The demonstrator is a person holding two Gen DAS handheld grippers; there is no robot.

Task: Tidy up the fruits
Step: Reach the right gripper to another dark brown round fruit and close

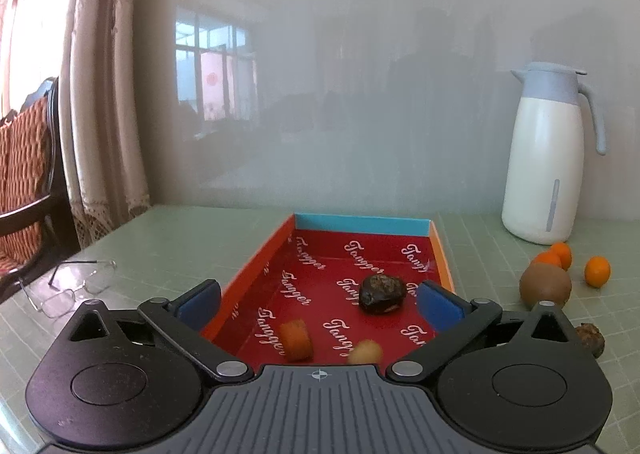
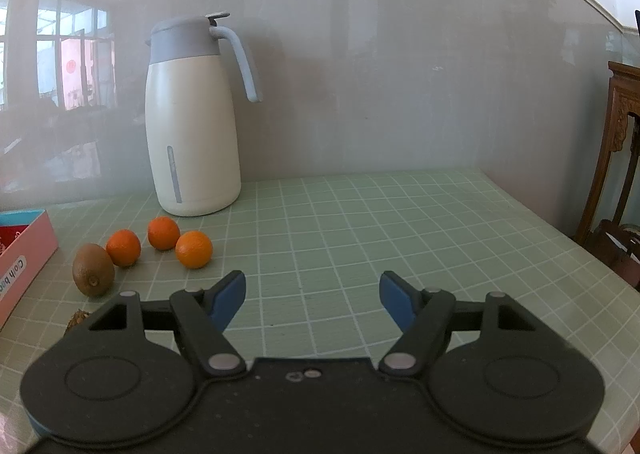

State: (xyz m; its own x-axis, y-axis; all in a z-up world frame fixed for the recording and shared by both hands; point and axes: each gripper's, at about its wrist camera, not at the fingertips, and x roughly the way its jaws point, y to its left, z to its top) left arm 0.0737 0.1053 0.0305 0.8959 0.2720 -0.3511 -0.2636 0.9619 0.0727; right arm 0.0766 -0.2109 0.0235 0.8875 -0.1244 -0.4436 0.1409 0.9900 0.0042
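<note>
A: Item one, the container?

B: Shallow cardboard tray (image 1: 352, 254), red printed lining, orange side walls, blue far wall, on the pale green gridded table mat (image 2: 360, 214). Inside: one dark brown wrinkled fruit (image 1: 382, 293) near the middle; one orange cylindrical piece (image 1: 296, 340) and one small blurred yellowish piece (image 1: 365, 352) at the near end.

A: Fruit outside it?

B: One brown fuzzy kiwi (image 2: 93, 269) just beside the tray's right wall; three small oranges (image 2: 160, 244) clustered near it, in front of a white vacuum jug with grey-blue lid and handle (image 2: 192, 122). One more brown rough fruit (image 1: 591, 339), partly hidden behind the left tool.

A: Tongs?

B: Left gripper (image 1: 320, 304): jaws spread wide over the tray's near end, gripping nothing. Right gripper (image 2: 313, 298): jaws apart over bare mat, nothing between them.

A: Other?

B: Wire-framed spectacles (image 1: 74, 286), left of the tray.
</note>
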